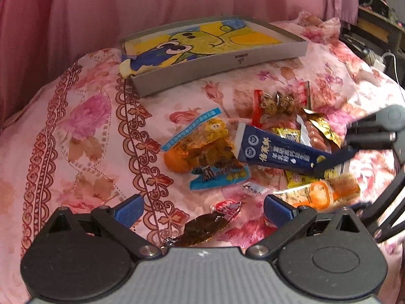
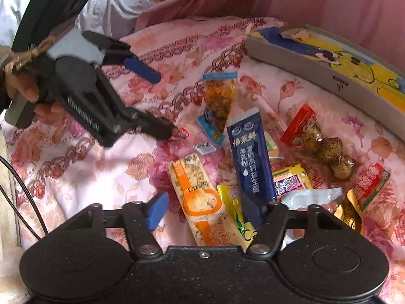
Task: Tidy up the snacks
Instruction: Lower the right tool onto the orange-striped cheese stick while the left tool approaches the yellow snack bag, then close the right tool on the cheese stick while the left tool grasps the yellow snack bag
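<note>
The snacks lay in a loose heap on a pink floral bedcover point(image 1: 83, 116), short of a shallow grey box point(image 1: 217, 68) whose floor carried a yellow and blue cartoon drawing; the box sat toward the far edge of the cover and held no packet that could be made out.

The left gripper point(image 1: 202, 210) was spread wide, its blue pads clear of everything, above a dark brown snack strip point(image 1: 202, 228) whose near end was hidden behind the gripper body. The right gripper point(image 2: 205, 210) also stood apart. One blue pad showed plainly, while the other finger sat against the near end of a navy stick sachet point(image 2: 250, 157), and whether it touched the sachet could not be told.

An orange and white bar point(image 2: 200, 202) and a yellow packet point(image 2: 235, 215) ran under the right gripper's body, their near ends cut off. The red-topped pack of speckled eggs point(image 2: 319, 141) lay nearer the box. A gold wrapper point(image 2: 351, 215) was partly hidden.
</note>
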A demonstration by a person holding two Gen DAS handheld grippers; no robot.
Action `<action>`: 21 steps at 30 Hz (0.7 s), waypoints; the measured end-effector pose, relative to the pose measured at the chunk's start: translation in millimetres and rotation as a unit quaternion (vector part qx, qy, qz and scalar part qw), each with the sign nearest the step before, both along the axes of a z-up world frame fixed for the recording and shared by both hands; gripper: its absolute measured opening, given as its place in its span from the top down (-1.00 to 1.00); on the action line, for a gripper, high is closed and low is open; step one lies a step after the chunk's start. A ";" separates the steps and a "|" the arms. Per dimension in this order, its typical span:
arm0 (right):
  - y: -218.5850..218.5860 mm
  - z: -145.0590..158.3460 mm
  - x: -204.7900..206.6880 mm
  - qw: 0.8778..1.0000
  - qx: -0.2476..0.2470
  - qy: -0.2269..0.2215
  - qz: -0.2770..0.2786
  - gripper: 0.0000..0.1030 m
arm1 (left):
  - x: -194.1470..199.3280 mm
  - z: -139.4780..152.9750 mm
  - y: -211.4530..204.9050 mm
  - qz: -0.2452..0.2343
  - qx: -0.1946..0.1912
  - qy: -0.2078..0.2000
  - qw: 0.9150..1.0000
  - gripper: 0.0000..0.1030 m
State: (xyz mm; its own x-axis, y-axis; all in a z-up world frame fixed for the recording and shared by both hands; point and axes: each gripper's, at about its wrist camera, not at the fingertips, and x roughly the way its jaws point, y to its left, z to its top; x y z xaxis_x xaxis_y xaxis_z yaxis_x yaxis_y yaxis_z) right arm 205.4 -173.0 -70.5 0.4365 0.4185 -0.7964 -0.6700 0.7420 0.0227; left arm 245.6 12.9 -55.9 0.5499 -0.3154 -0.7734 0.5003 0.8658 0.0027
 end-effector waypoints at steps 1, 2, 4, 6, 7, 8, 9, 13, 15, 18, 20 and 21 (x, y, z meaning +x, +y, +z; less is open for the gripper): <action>1.2 -2.7 -0.3 1.000 -0.004 0.001 0.003 -0.18 | 2.3 -0.7 1.7 0.007 -0.008 0.006 1.000 -0.99; 3.0 -5.9 -0.7 1.000 -0.010 0.002 0.006 -0.18 | 4.6 -1.3 3.6 0.014 -0.018 0.011 1.000 -0.99; 6.0 -13.3 -0.8 1.000 -0.022 0.003 0.007 -0.14 | 9.0 -2.9 6.1 0.033 -0.035 0.018 0.999 -0.99; 8.2 -20.2 -1.1 0.999 -0.036 0.000 0.000 0.01 | 13.7 -5.0 5.0 0.060 -0.044 0.017 0.997 -0.99; 8.4 -21.6 -2.1 0.999 -0.040 -0.009 -0.005 0.02 | 16.0 -5.7 3.1 0.072 -0.047 0.015 0.996 -0.99; 7.7 -22.1 -2.8 0.999 -0.037 -0.011 -0.008 0.06 | 18.3 -6.2 1.0 0.081 -0.054 0.014 0.995 -0.99; 6.2 -22.2 -3.5 0.999 -0.033 -0.012 -0.012 0.10 | 20.8 -6.6 -1.4 0.088 -0.066 0.016 0.994 -0.99; 1.2 -21.5 -10.4 0.998 -0.043 -0.034 -0.015 0.27 | 28.9 -12.3 -11.0 0.097 -0.089 0.027 0.991 -0.99; 0.4 -19.4 -14.0 0.997 -0.057 -0.047 -0.014 0.29 | 29.8 -16.4 -14.4 0.099 -0.084 0.026 0.991 -0.99; -0.3 -17.3 -17.6 0.993 -0.088 -0.072 -0.019 0.31 | 33.6 -21.4 -14.0 0.113 -0.084 0.030 0.990 -0.96; -2.8 -17.0 -14.6 0.993 -0.092 -0.075 -0.028 0.31 | 36.6 -23.1 -12.9 0.125 -0.095 0.035 0.987 -0.95; -3.8 -16.9 -13.0 0.992 -0.092 -0.076 -0.032 0.31 | 38.6 -23.8 -12.3 0.130 -0.100 0.037 0.986 -0.95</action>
